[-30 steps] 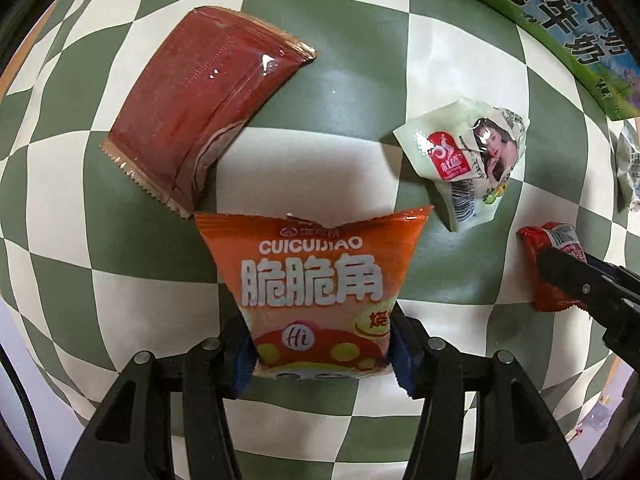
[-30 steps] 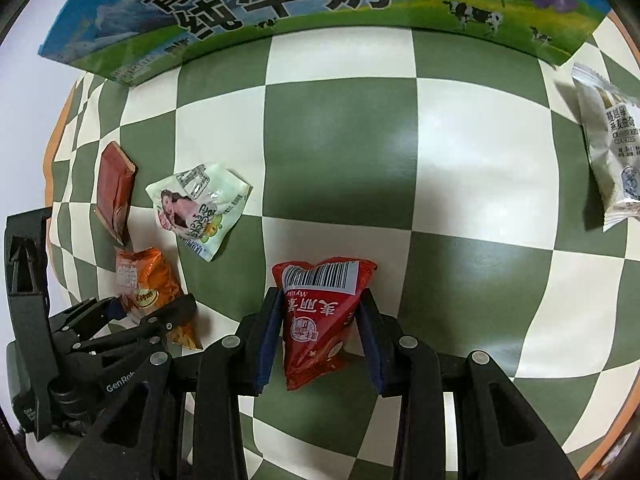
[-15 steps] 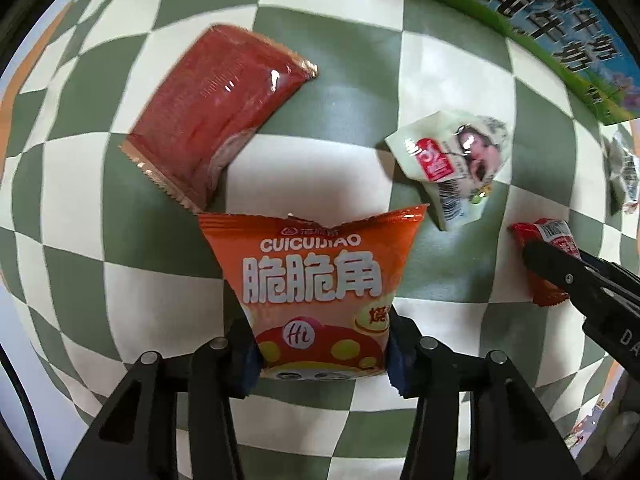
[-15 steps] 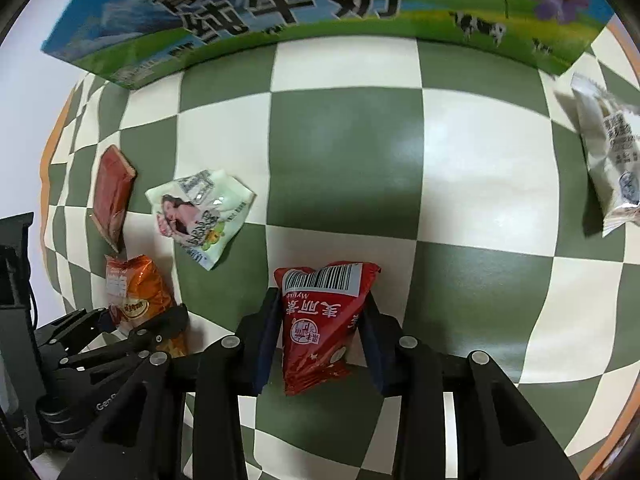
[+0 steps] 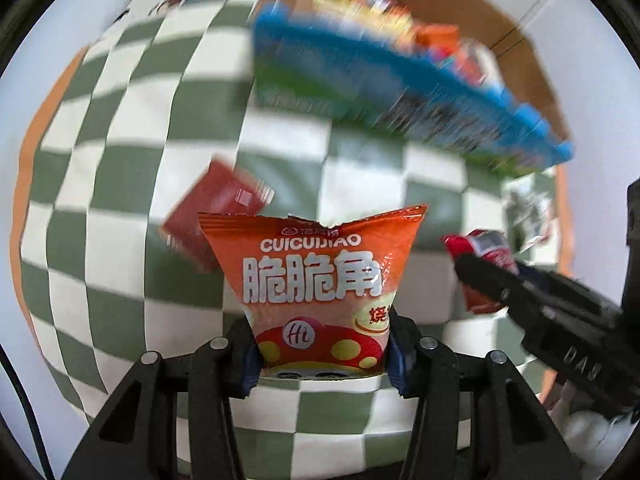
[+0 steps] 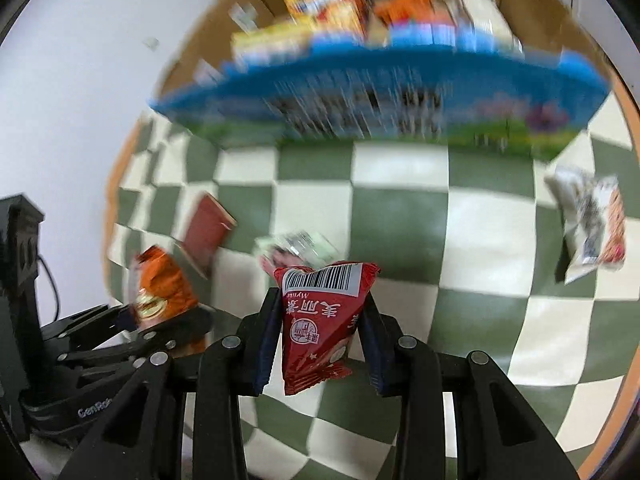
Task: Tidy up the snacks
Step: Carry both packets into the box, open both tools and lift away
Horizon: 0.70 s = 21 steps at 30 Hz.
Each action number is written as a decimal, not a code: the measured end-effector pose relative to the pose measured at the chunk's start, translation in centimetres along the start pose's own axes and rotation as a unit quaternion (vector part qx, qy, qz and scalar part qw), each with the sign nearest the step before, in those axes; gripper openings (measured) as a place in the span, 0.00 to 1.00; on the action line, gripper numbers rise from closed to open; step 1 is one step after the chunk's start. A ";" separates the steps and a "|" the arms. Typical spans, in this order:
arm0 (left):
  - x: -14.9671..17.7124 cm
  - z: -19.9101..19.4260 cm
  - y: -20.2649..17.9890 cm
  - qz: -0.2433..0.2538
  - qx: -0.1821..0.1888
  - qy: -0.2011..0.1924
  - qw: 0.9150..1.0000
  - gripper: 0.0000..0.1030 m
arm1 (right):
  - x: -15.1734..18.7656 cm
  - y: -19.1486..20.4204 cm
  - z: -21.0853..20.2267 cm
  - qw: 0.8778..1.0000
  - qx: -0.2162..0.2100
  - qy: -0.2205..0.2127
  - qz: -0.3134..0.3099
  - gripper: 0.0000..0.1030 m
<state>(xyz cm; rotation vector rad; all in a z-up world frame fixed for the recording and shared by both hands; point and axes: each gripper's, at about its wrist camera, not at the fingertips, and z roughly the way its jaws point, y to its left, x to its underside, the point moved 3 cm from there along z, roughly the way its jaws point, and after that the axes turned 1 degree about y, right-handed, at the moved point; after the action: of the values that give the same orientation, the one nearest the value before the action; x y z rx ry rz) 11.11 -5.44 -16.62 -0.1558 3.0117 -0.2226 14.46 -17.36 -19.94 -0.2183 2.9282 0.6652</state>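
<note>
My left gripper [image 5: 320, 350] is shut on an orange snack bag [image 5: 316, 276], held above the checkered cloth. My right gripper [image 6: 320, 344] is shut on a small red snack packet [image 6: 320, 328], also lifted. In the left wrist view the right gripper and its red packet [image 5: 480, 268] show at the right. In the right wrist view the orange bag [image 6: 164, 288] in the left gripper shows at the lower left. A blue-and-green cardboard box [image 6: 380, 96] holding several snacks stands at the back, blurred; it also shows in the left wrist view [image 5: 400, 80].
On the green-and-white checkered cloth [image 6: 400, 208] lie a flat dark red packet [image 5: 212, 212], a pale green crumpled packet [image 6: 296, 244] and a white packet [image 6: 592, 224] at the right. The table's orange edge [image 5: 28, 152] shows at the left.
Both grippers have lifted and tilted up with their packets; the box's open top and the snacks inside have come into view. The views are motion-blurred now.
</note>
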 end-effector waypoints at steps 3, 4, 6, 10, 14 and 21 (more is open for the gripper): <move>-2.9 -2.8 -1.3 0.015 0.020 -0.021 0.999 0.45 | -2.1 0.5 -3.2 0.999 -0.018 -0.030 0.003 0.38; -4.0 -3.6 -1.8 0.021 0.025 -0.030 0.999 0.45 | -2.9 0.3 -4.3 0.999 -0.022 -0.039 0.004 0.38; -6.3 -4.9 -2.9 0.035 0.025 -0.049 0.998 0.45 | -5.1 0.3 -6.4 0.997 -0.033 -0.063 0.011 0.38; -12.1 -6.3 -4.4 0.055 0.017 -0.073 0.996 0.45 | -10.0 -1.3 -10.0 0.994 -0.026 -0.102 0.015 0.38; -19.3 -5.2 -4.4 0.062 -0.021 -0.075 0.995 0.45 | -16.1 -3.8 -10.9 0.991 0.007 -0.132 0.019 0.38; -27.7 0.2 -1.6 0.037 -0.064 -0.027 0.997 0.46 | -25.5 -8.3 -7.0 0.992 0.052 -0.109 0.045 0.38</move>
<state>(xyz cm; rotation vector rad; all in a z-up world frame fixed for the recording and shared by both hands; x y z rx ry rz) 38.65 -3.93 -13.59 -0.0592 2.9705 -0.0183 40.22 -24.95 -13.11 -0.0011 2.7638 0.5113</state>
